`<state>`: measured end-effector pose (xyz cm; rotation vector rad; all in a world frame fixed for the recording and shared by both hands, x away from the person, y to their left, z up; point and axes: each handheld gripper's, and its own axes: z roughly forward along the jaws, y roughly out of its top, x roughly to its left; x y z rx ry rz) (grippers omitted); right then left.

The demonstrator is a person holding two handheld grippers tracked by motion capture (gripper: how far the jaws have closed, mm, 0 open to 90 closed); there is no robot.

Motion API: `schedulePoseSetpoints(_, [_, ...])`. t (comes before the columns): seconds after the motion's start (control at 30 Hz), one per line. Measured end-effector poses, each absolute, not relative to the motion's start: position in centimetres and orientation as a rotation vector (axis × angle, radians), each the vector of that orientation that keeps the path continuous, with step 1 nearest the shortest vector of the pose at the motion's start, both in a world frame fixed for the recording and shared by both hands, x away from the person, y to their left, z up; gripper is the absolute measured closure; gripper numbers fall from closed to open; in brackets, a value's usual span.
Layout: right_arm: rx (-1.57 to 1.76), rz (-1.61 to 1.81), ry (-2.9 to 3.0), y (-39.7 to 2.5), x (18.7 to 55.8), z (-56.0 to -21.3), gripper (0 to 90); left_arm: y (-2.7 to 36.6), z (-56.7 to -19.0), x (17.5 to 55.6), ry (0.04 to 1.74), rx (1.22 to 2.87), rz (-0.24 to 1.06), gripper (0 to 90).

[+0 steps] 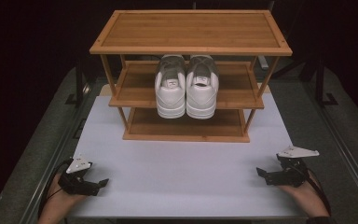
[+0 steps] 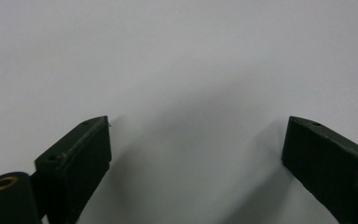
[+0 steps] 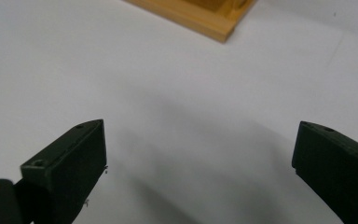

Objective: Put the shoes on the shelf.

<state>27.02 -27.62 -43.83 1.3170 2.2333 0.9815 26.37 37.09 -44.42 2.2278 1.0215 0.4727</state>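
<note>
Left tongs (image 1: 103, 182) rest low on the white tabletop (image 1: 182, 172), jaws spread wide, nothing between them; in the left gripper view the left tongs (image 2: 196, 154) show bare tabletop (image 2: 177, 70) between and ahead of the jaws. Right tongs (image 1: 259, 171) sit the same way at the opposite near corner, wide open and empty, and in the right gripper view the right tongs (image 3: 198, 156) have bare tabletop between the jaws and a corner of the bamboo rack (image 3: 205, 18) farther ahead.

Pair of white sneakers (image 1: 186, 86) sits well ahead of both tongs, roughly midway between them, on the middle shelf of the bamboo rack (image 1: 191, 44), heels facing the tongs and poking slightly past the shelf edge. The two shoes are side by side and touching or nearly so.

Handling guess: light, leather-like upper probably a bit slick, sole and heel counter stiff, collar and tongue soft. Best hold likely the heel counter or the collar rim of each shoe, one per tongs, since the heels are the closest part. Top shelf hangs over the toes, so pull out toward the tongs rather than lift.
</note>
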Motion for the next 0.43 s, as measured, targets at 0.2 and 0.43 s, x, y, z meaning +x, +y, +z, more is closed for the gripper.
schedulePoseSetpoints(0.2, [1.303,0.854,2.290,-27.4,26.9,-45.4,0.5,37.5,-45.0,26.4,1.046,2.194,0.466,0.0])
schedulePoseSetpoints(0.43, [1.332,0.905,2.268,-27.8,26.8,-45.8,0.3,37.6,-45.0,26.5,1.052,2.189,0.449,0.0])
